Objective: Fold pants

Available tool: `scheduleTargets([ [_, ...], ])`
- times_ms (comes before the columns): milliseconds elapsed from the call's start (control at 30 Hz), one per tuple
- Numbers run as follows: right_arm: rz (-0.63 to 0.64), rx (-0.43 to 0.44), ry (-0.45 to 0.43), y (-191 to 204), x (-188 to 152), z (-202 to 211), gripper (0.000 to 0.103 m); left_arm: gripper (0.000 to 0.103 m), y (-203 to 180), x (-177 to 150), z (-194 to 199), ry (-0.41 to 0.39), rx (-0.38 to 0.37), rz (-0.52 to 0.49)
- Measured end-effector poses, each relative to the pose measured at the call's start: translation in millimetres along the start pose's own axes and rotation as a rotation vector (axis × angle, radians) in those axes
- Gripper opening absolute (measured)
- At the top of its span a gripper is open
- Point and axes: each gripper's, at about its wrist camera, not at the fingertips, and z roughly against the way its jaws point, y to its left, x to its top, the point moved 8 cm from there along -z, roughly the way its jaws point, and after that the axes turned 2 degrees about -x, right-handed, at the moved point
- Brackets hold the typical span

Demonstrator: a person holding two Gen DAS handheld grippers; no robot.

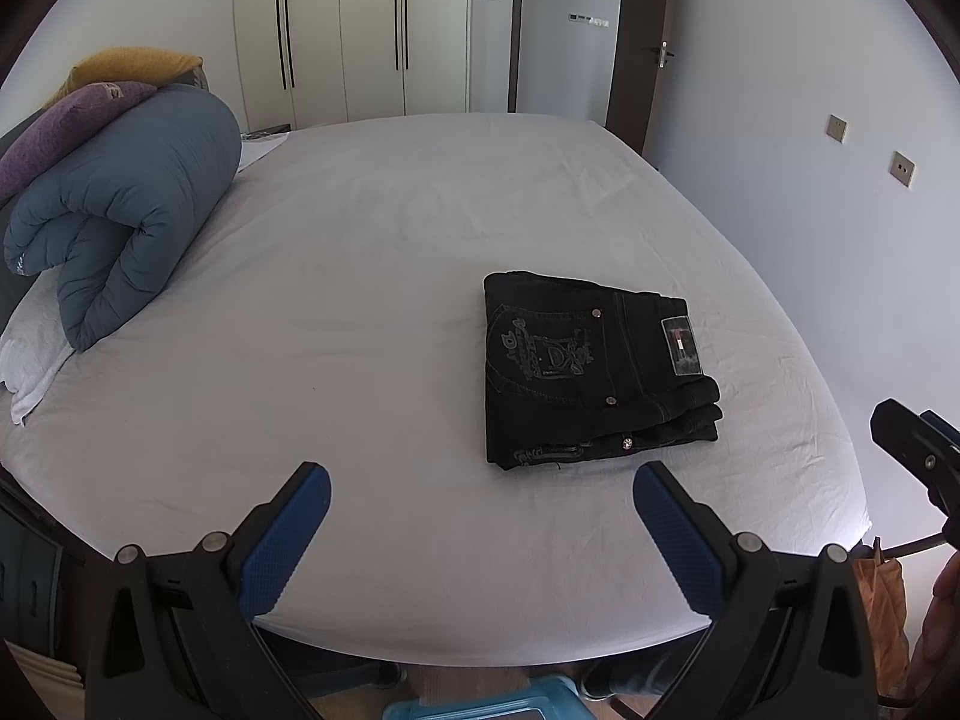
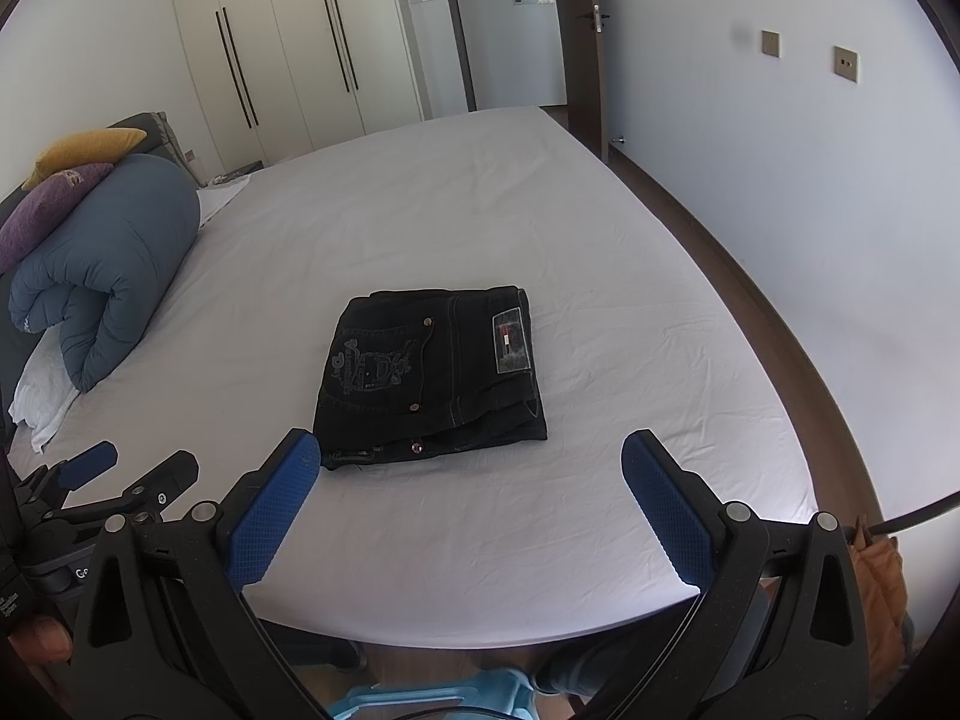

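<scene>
Left gripper (image 1: 482, 498) jaws wide, holding nothing, hovering over the near edge of the bed (image 1: 372, 228); right gripper (image 2: 471, 468) likewise wide and empty, its left pad just short of the pants (image 2: 429, 369). Pants lie on the sheet a little toward the near right of the bed, clear of both grippers, already a compact multi-layer stack with back pocket and waist label up (task looks about done). Dark denim, so probably heavyish, fairly stiff, not slippery or fragile; layers could slide apart if lifted by one. Best hold: pinch the whole stack at the folded edges, both sides. Rolled duvet (image 1: 126, 210) and pillows sit well apart, far left.
</scene>
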Motion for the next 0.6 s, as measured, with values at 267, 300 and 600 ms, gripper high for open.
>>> scheduleTargets([
  [267, -0.002, 0.002, 0.006, 1, -3, 0, 0.103, 0.103, 2, -2, -1, 0.006, 0.0, 0.009],
  [300, -0.001, 0.002, 0.006, 1, -3, -1, 0.103, 0.103, 2, -2, -1, 0.005, 0.002, 0.007],
  [600, -0.012, 0.007, 0.024, 0, -13, -2, 0.103, 0.103, -1, -1, 0, -0.01, 0.011, -0.019],
])
